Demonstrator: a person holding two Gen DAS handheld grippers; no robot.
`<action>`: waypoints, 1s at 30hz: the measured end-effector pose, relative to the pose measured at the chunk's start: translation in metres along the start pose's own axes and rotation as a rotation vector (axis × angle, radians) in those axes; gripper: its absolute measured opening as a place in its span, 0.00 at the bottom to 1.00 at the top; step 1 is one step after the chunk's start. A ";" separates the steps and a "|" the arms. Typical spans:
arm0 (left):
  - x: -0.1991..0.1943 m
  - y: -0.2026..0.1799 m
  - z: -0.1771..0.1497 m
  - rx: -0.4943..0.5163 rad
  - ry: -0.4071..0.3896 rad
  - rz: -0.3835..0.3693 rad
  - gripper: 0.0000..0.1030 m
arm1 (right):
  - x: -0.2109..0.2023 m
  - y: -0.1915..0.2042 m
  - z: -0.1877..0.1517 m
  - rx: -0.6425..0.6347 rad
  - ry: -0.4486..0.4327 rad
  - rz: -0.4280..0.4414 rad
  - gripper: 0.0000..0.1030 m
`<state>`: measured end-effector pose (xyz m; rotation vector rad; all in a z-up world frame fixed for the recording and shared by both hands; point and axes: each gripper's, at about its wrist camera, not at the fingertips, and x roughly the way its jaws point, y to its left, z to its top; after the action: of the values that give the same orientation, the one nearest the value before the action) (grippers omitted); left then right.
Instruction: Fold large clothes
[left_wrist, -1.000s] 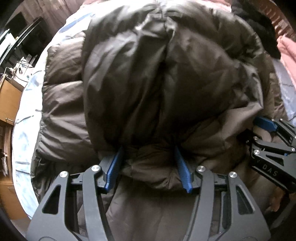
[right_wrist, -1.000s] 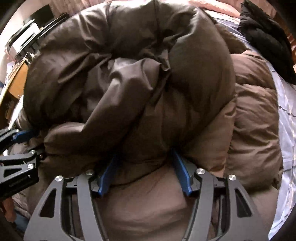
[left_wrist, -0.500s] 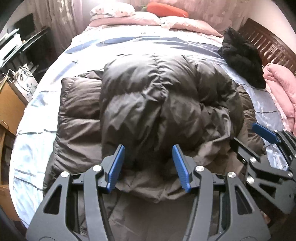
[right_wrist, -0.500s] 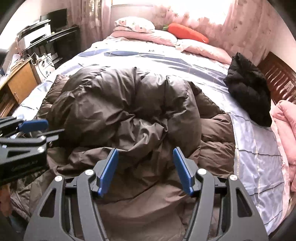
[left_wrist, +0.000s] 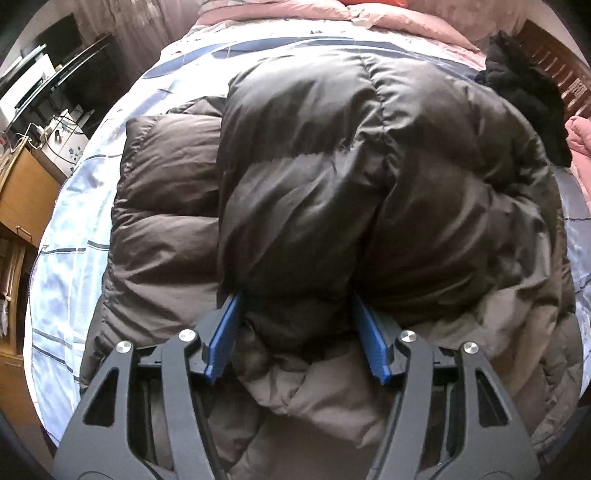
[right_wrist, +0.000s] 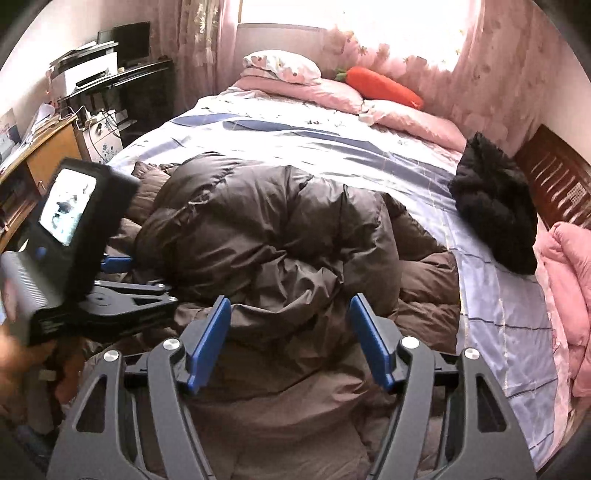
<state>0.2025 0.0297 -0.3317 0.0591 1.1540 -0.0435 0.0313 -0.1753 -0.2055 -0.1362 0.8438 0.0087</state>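
A large dark brown puffer coat (left_wrist: 332, 192) lies folded over itself on the bed; it also shows in the right wrist view (right_wrist: 273, 236). My left gripper (left_wrist: 295, 314) is open, its blue fingertips pushed against the near edge of the top fold, with padding bulging between them. My right gripper (right_wrist: 290, 317) is open and empty, held back above the coat's near hem. The left gripper's body (right_wrist: 74, 251) shows at the left of the right wrist view.
The bed (right_wrist: 295, 147) has a blue-and-white striped sheet. A black garment (right_wrist: 495, 225) lies at its right, pink bedding (right_wrist: 569, 288) beyond it. Pillows and an orange carrot cushion (right_wrist: 380, 88) are at the head. A wooden desk (left_wrist: 22, 192) stands left.
Both grippers let go of the coat and pulled back. The right one has risen further away; the left one has moved in again against the top fold.
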 end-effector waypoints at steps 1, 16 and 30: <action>0.002 0.000 0.001 0.000 0.004 0.002 0.62 | 0.000 0.000 0.000 0.000 0.001 0.000 0.66; -0.046 0.004 -0.018 0.011 -0.010 -0.087 0.60 | 0.029 -0.012 -0.016 0.020 0.129 -0.008 0.68; -0.010 -0.007 -0.033 0.075 0.063 -0.012 0.62 | 0.095 -0.016 -0.051 0.079 0.339 0.045 0.68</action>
<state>0.1677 0.0250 -0.3365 0.1204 1.2159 -0.0964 0.0576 -0.2024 -0.3080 -0.0444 1.1837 -0.0050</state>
